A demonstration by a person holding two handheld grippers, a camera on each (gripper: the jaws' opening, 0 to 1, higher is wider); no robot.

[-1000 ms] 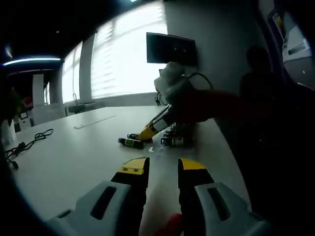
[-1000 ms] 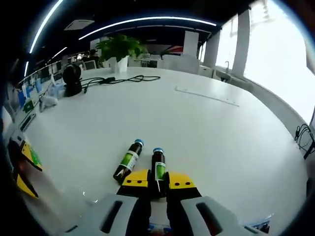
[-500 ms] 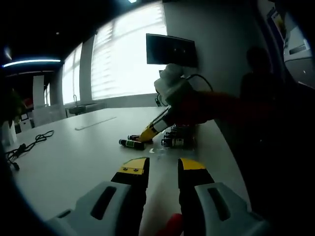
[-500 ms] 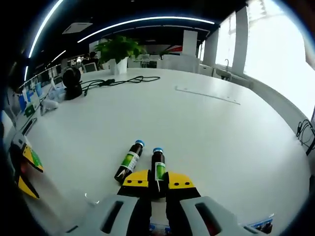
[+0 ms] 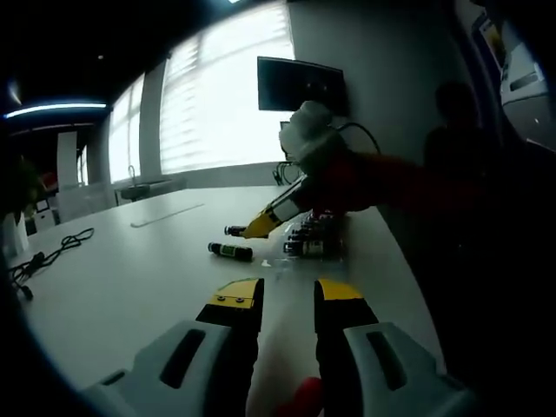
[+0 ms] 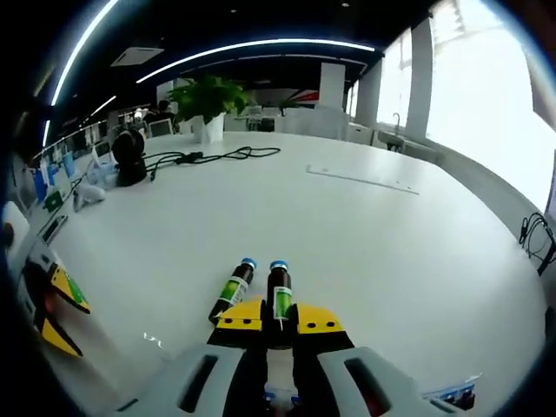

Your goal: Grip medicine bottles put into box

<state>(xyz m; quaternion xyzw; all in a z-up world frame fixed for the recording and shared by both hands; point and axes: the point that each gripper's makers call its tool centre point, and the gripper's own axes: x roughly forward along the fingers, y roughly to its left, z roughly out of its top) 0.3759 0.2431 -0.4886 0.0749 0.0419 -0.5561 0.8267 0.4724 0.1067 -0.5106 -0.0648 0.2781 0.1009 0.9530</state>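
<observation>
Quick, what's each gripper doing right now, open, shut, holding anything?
Left gripper: open, holding nothing.
Right gripper: shut on a medicine bottle, lifted off the table.

Open-plan office, meeting area. Large white conference table (image 6: 373, 243) with rounded edge. Linear LED ceiling strips (image 6: 252, 48) curving overhead. Potted plant (image 6: 207, 100) at far end of table, black cable (image 6: 208, 156) trailing across top, black dome-shaped device (image 6: 130, 152) beside it. Desks with clutter along left side of right gripper view. Left gripper view: wall-mounted black monitor (image 5: 301, 84) on grey wall, wide windows with blinds (image 5: 221, 104).
</observation>
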